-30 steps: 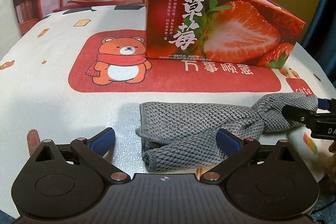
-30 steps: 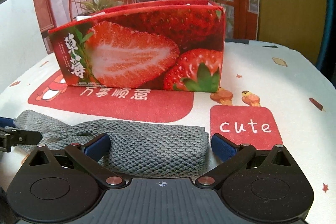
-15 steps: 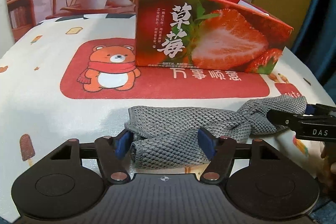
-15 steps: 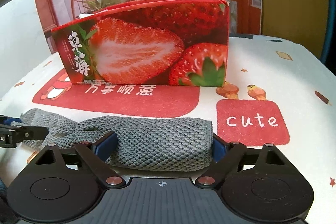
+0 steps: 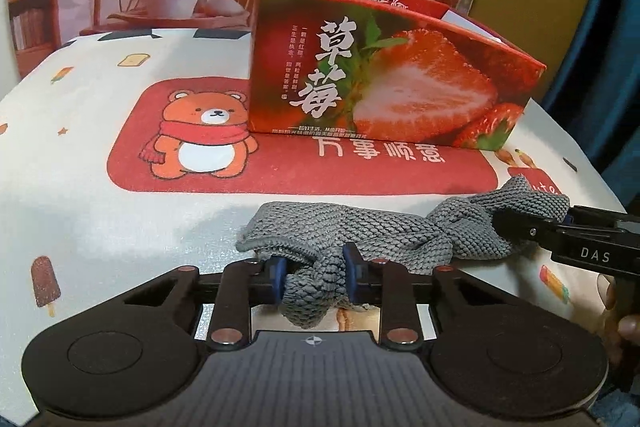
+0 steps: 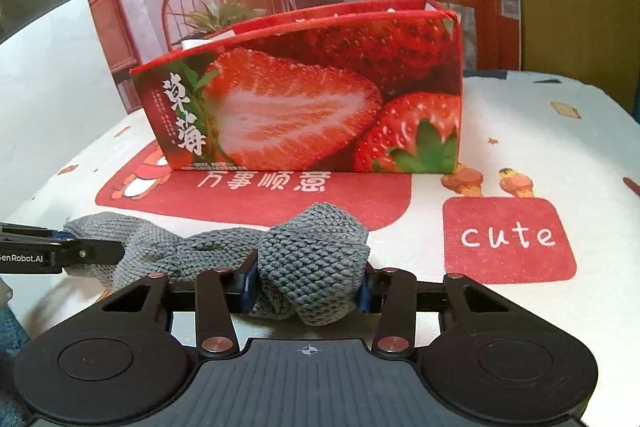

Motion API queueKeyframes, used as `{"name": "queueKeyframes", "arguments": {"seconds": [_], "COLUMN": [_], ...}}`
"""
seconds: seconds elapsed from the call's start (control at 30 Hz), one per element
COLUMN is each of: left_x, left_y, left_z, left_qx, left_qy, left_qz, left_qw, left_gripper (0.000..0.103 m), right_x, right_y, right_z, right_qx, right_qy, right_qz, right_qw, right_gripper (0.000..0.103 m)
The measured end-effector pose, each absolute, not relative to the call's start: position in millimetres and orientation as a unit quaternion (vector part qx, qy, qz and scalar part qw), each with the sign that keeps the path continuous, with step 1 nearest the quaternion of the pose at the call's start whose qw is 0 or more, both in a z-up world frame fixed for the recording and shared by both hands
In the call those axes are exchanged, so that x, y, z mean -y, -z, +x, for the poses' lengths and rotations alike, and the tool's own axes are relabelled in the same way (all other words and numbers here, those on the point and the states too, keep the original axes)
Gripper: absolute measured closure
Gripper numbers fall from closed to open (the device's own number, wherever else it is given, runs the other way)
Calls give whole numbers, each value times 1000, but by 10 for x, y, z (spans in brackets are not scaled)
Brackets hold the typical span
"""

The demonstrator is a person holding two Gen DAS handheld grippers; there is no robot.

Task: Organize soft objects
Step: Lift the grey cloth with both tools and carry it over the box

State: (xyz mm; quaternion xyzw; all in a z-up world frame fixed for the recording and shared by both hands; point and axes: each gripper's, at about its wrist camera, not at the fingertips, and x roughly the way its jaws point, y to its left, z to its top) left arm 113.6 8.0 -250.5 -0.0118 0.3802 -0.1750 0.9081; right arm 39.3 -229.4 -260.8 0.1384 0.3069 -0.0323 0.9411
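Observation:
A grey knitted cloth (image 5: 372, 231) lies bunched on the tablecloth in front of a red strawberry box (image 5: 380, 83). My left gripper (image 5: 314, 277) is shut on the cloth's left end. My right gripper (image 6: 308, 287) is shut on its right end (image 6: 316, 251). The right gripper shows at the right of the left wrist view (image 5: 532, 231). The left gripper shows at the left of the right wrist view (image 6: 80, 253). The box (image 6: 320, 107) is open at the top, with something white inside.
The tablecloth (image 5: 80, 187) has a bear panel (image 5: 200, 135) and a "cute" patch (image 6: 508, 239). A backdrop with a printed chair and plants stands behind the table. A blue curtain (image 5: 616, 27) hangs at the right.
Both grippers have closed from open onto the two ends of the cloth. The cloth has bunched up between their fingers and its ends have lifted a little.

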Motion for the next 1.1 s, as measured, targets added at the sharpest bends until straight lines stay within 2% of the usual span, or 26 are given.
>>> {"name": "queueKeyframes", "arguments": {"seconds": [0.5, 0.9, 1.1], "left_x": [-137, -55, 100], "left_y": [2327, 1510, 1219], "left_z": [1050, 1158, 1522], "left_qx": [-347, -234, -219], "left_qy": [175, 206, 209], "left_qz": [-17, -25, -35], "left_qw": [921, 950, 952], "left_gripper": [79, 79, 79], "right_x": [2259, 2457, 2585], "right_y": [2436, 1764, 1404], "right_z": [327, 389, 656], "right_qx": [-271, -179, -152], "right_qy": [20, 16, 29], "right_qz": [137, 140, 96], "right_qw": [953, 974, 983], "right_gripper": [69, 71, 71]}}
